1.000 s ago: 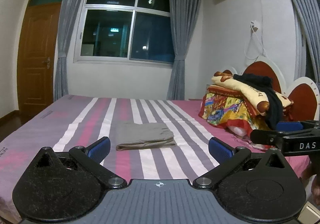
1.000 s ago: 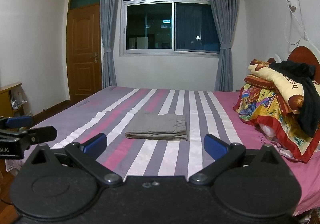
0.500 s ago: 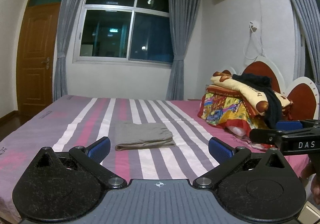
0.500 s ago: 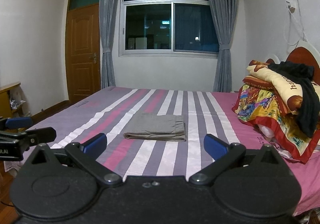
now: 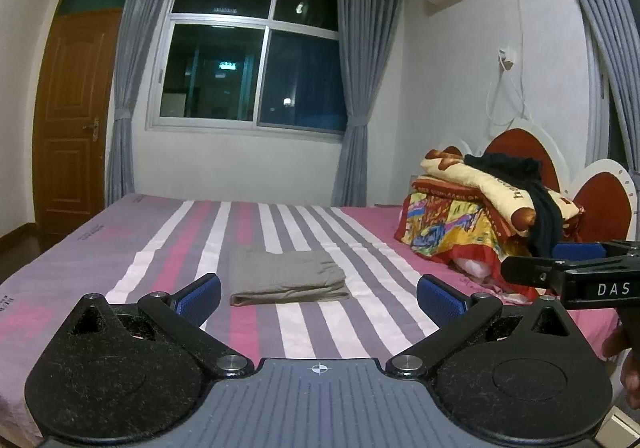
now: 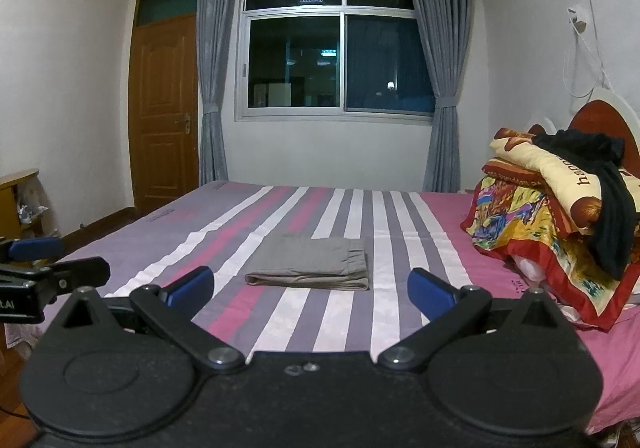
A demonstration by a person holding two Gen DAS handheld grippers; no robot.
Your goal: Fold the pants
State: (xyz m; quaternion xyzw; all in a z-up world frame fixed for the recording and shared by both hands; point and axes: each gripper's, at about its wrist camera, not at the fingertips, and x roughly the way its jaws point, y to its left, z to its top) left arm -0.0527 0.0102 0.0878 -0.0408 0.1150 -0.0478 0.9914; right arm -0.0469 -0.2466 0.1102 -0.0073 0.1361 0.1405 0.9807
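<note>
Pants (image 5: 286,277) lie folded in a flat rectangle mid-bed (image 5: 120,260), far of both grippers; left gripper (image 5: 318,293) and right gripper (image 6: 310,286) stand apart, empty, well clear: judged done, so retreat straight back without snagging the stack.

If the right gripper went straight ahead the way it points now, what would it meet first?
Probably the folded grey pants, lying between the right gripper's open fingers; if it passes above them, the window wall. Depth is unclear.

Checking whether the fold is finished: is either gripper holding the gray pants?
No, the folded gray pants lie alone on the striped bed, and the right gripper is open and short of them.
</note>
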